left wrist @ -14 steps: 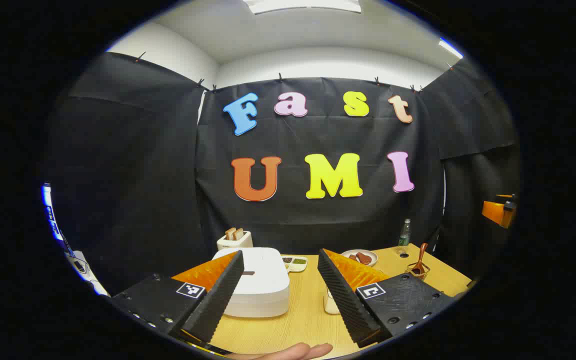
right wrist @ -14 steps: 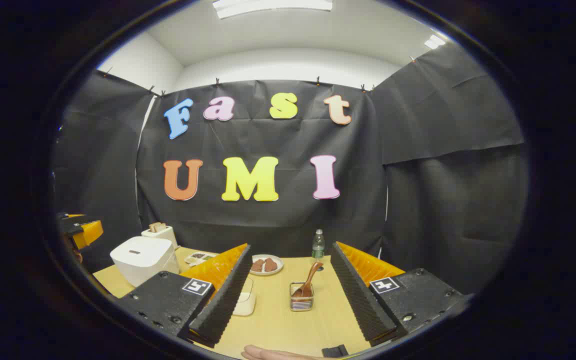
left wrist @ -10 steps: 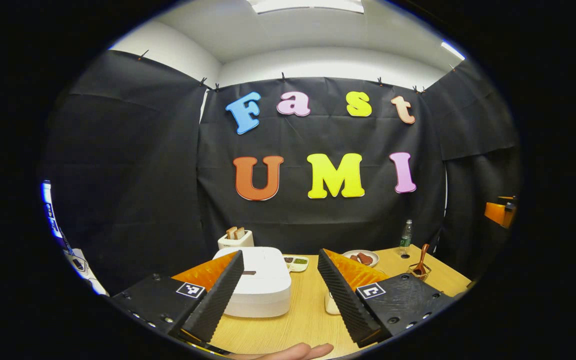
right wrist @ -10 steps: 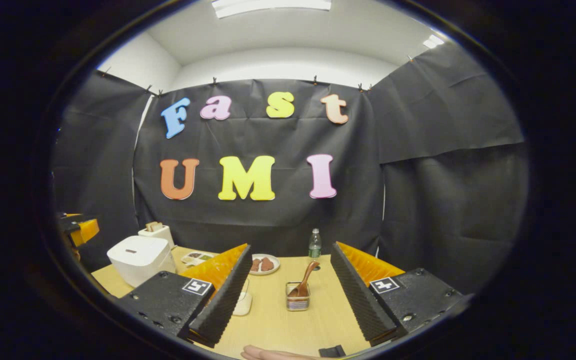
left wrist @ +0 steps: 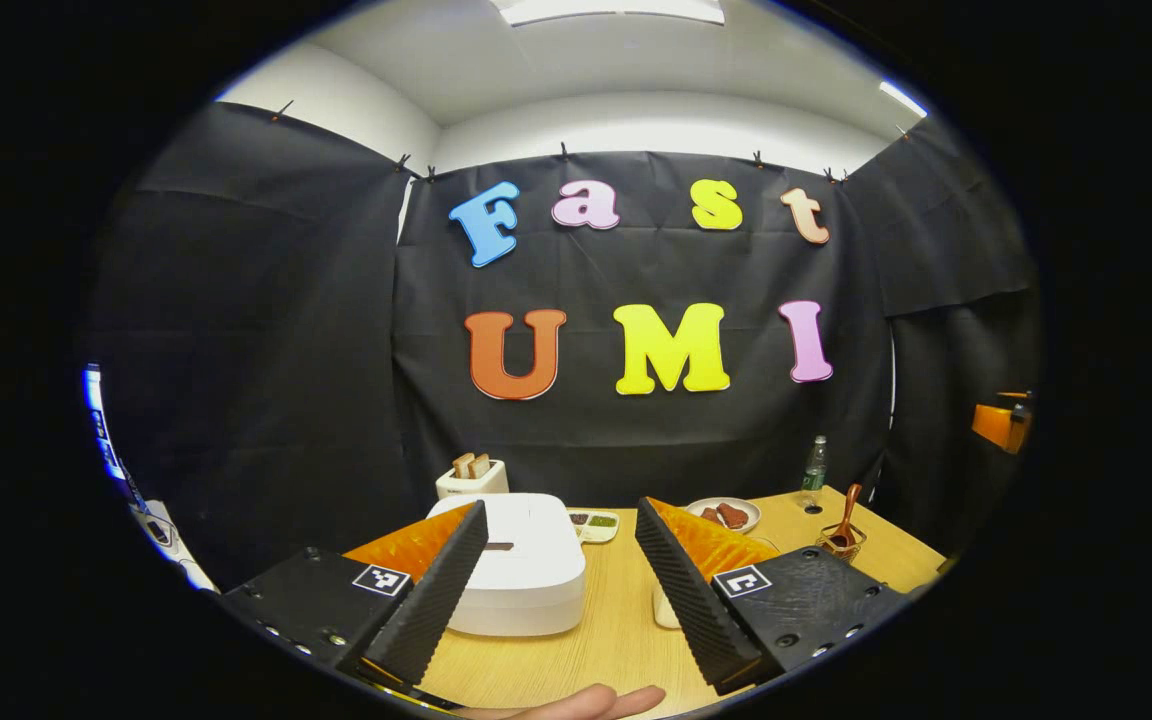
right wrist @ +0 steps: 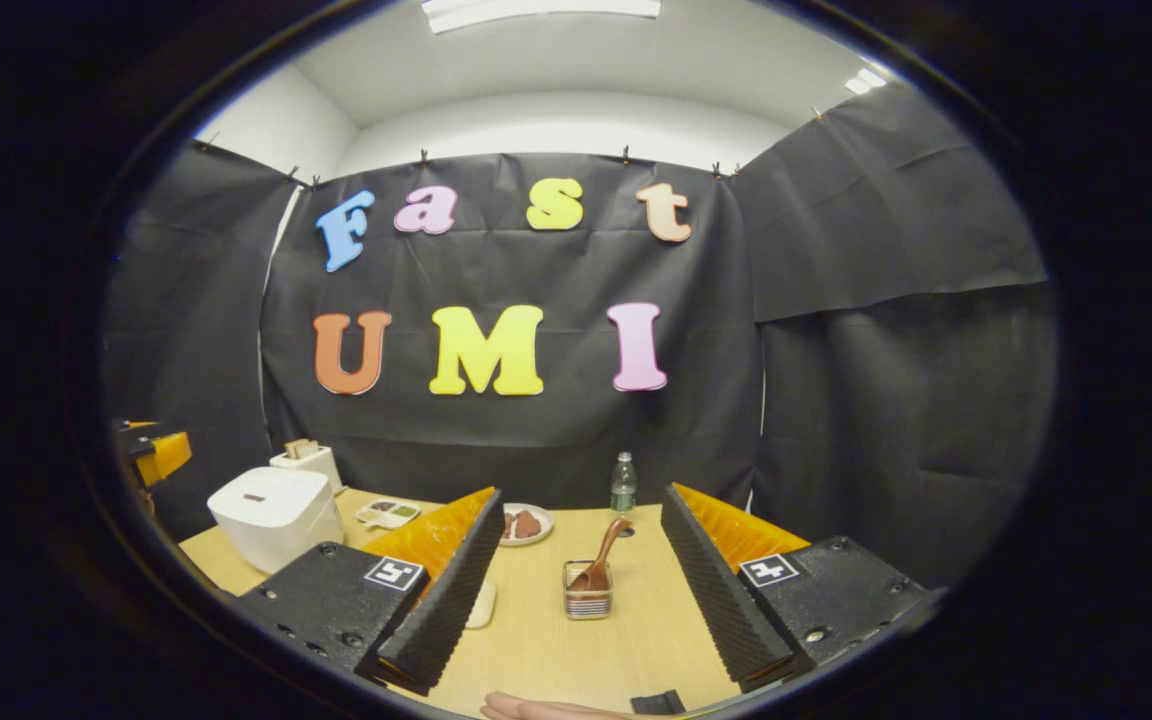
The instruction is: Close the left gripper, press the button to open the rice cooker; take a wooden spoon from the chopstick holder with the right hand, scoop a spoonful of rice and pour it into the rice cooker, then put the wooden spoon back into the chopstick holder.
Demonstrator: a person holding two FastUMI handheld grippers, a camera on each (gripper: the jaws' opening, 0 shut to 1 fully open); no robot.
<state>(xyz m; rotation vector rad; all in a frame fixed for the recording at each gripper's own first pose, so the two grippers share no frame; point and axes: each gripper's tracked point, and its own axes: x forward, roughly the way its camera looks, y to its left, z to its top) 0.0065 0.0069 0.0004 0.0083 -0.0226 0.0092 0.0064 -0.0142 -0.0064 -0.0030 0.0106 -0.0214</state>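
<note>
White rice cooker (left wrist: 521, 565), lid shut, sits twd tabletop's (right wrist: 576, 650) left edge. Your L gripper (left wrist: 561, 590) & R gripper (right wrist: 581, 600): both wide open, holding nothing. Wooden spoon (right wrist: 601, 562) stands in chopstick holder (right wrist: 587, 603) mid-table; plate (right wrist: 524, 525), bottle (right wrist: 622, 484), toaster (left wrist: 471, 478) along back edge.

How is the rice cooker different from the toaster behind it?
The rice cooker is wide, low and rounded, while the toaster is small and narrow. The rice cooker's lid is shut and flat on top; the toaster has bread slices sticking up out of it. The rice cooker sits nearer the table's front, the toaster back by the cloth wall. Both are white and stand on the wooden table.
</note>
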